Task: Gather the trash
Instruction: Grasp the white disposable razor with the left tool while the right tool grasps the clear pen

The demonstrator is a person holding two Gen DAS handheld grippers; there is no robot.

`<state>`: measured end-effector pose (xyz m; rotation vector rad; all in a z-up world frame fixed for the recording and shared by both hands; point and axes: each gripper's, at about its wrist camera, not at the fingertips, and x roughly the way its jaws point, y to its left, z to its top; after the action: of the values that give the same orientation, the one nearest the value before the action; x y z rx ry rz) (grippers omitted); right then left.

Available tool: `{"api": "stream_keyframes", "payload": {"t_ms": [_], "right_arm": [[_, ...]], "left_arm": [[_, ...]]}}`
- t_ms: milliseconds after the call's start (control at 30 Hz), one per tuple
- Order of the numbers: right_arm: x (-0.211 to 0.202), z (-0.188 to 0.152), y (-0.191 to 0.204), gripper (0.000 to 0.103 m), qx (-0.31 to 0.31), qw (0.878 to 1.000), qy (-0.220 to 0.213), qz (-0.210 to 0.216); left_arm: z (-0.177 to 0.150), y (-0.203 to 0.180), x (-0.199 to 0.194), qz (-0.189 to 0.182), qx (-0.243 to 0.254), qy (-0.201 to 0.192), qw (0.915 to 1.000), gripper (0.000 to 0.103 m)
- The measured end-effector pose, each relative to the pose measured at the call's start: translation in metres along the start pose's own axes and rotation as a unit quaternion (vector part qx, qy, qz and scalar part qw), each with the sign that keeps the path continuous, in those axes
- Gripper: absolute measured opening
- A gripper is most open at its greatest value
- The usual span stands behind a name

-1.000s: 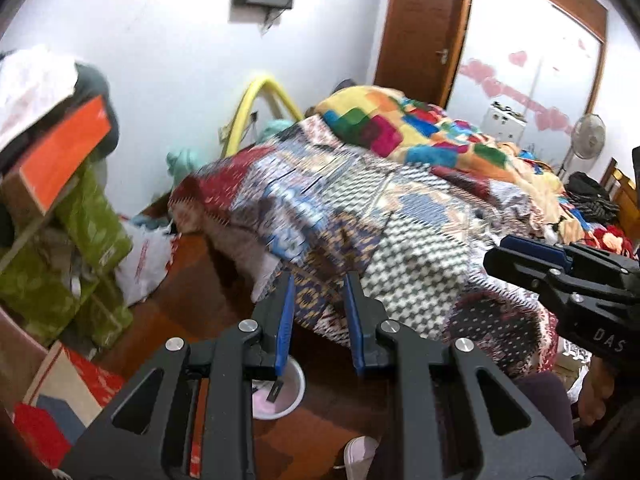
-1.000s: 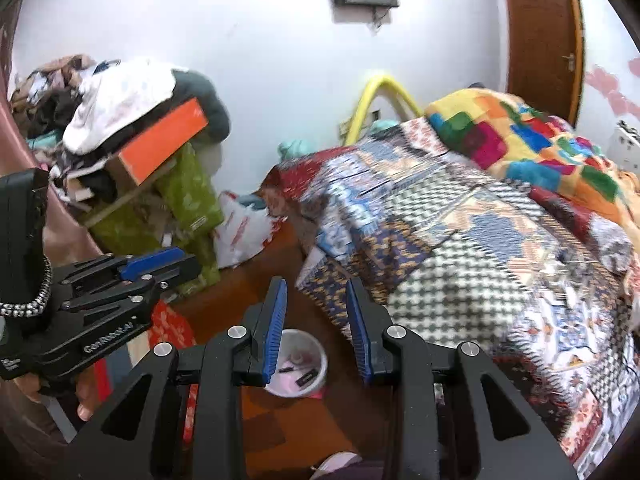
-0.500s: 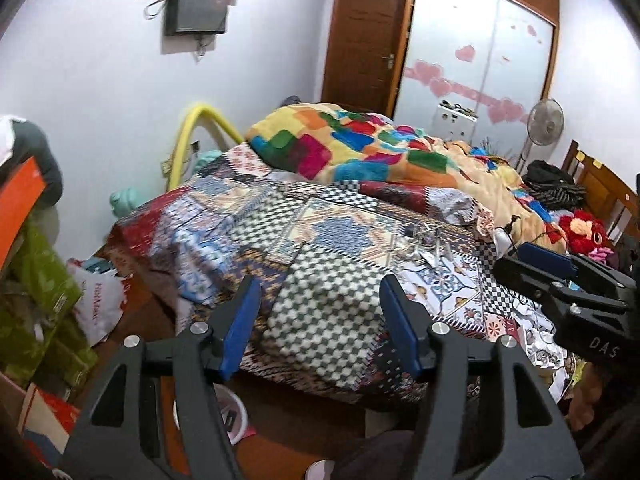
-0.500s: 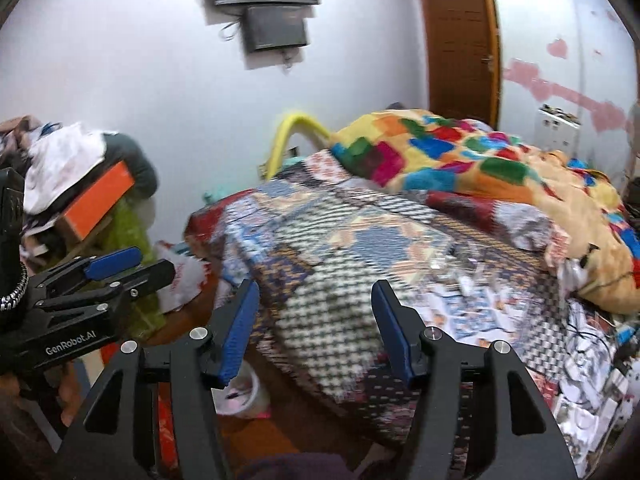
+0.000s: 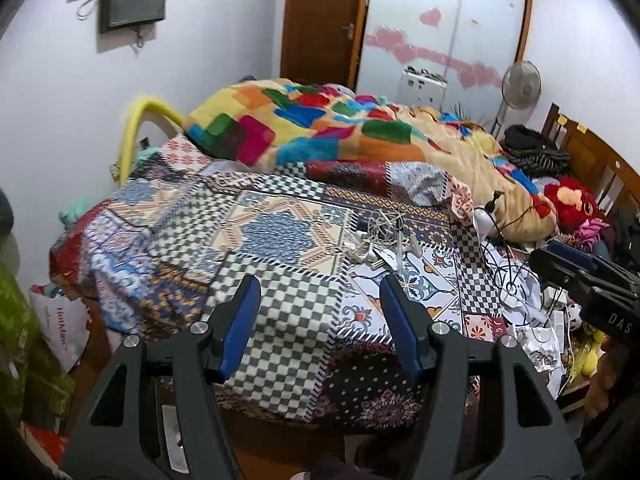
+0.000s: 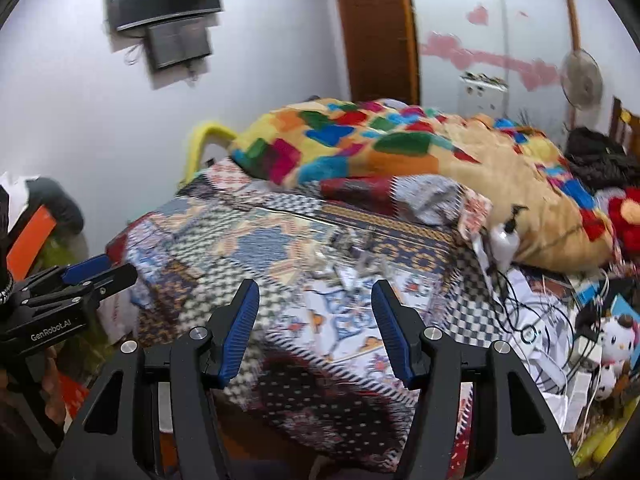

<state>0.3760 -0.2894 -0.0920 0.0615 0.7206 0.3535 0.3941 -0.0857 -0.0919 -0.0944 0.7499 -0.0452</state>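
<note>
A tangle of thin wires and small scraps [image 5: 376, 240] lies in the middle of the patterned bedspread [image 5: 280, 320]. Crumpled papers and cables [image 5: 528, 312] pile up at the bed's right edge. My left gripper [image 5: 319, 284] hangs open over the near end of the bed with nothing between its blue pads. My right gripper [image 6: 315, 286] is open too and holds nothing; the scraps [image 6: 352, 256] show blurred beyond it. Each gripper appears in the other's view: the right one [image 5: 548, 256] at the right edge, the left one [image 6: 108, 272] at the left edge.
A bright patchwork blanket [image 5: 320, 128] is heaped at the far end of the bed, with a white pump bottle [image 5: 484, 216] and red plush toy [image 5: 572, 204] beside it. A fan [image 5: 520, 84], wardrobe and door stand behind. A plastic bag [image 5: 60, 320] and stacked boxes sit at floor left.
Both grippers opened from nearly shut and swung right, from the floor corner with the small white bin toward the bed. The bin has dropped out of sight.
</note>
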Motion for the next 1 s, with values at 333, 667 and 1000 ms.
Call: {"api": "stream_keyframes", "payload": {"t_ms": [333, 667, 1000], "right_arm": [[0.059, 0.007, -0.043, 0.055, 0.023, 0.999, 0.034, -0.011], [0.154, 0.008, -0.057, 0.037, 0.054, 0.994, 0.090, 0.025], [0.231, 0.008, -0.064, 0.017, 0.094, 0.986, 0.135, 0.036]], "left_arm": [[0.012, -0.020, 0.094, -0.021, 0.010, 0.047, 0.9986, 0.061], [0.003, -0.020, 0.173, -0.021, 0.025, 0.082, 0.9961, 0.061], [-0.007, -0.012, 0.225, -0.037, 0.025, 0.105, 0.9935, 0.061]]}}
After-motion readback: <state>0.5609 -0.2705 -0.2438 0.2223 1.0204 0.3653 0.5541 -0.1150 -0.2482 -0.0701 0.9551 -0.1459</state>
